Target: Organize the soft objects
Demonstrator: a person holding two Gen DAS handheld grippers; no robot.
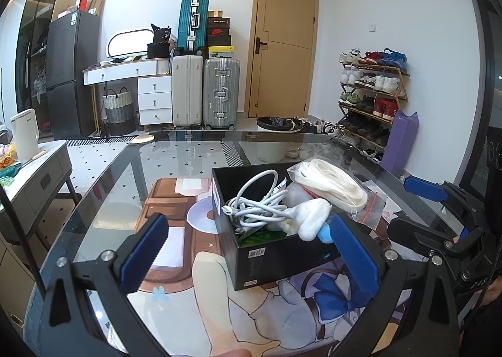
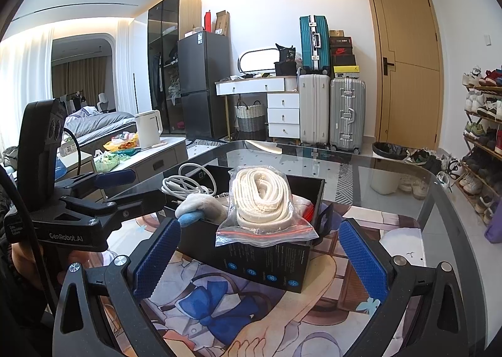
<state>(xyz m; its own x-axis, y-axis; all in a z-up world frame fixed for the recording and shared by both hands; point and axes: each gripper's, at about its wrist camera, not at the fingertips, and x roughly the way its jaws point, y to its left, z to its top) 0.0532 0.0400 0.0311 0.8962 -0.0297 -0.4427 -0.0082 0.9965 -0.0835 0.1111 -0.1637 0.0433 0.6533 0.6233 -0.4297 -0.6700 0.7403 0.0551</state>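
A black box [image 1: 276, 258] [image 2: 269, 266] stands on a printed mat on the glass table. In it lie a coiled white cable [image 1: 257, 203] [image 2: 185, 186], a white and blue plush toy [image 1: 313, 219] [image 2: 200, 208], and a clear zip bag of cream rope [image 1: 332, 186] [image 2: 262, 203] resting on its top edge. My left gripper [image 1: 251, 250] is open and empty, its fingers either side of the box's near left part. My right gripper [image 2: 260, 259] is open and empty in front of the box. Each gripper shows in the other's view: right [image 1: 439, 197], left [image 2: 103, 190].
The printed mat [image 1: 194, 278] [image 2: 219, 310] covers the glass table [image 1: 157, 153] [image 2: 392, 168]. A side table with a white kettle [image 1: 25, 135] [image 2: 147, 129] stands left. Suitcases, drawers, a door and a shoe rack [image 1: 373, 96] stand beyond.
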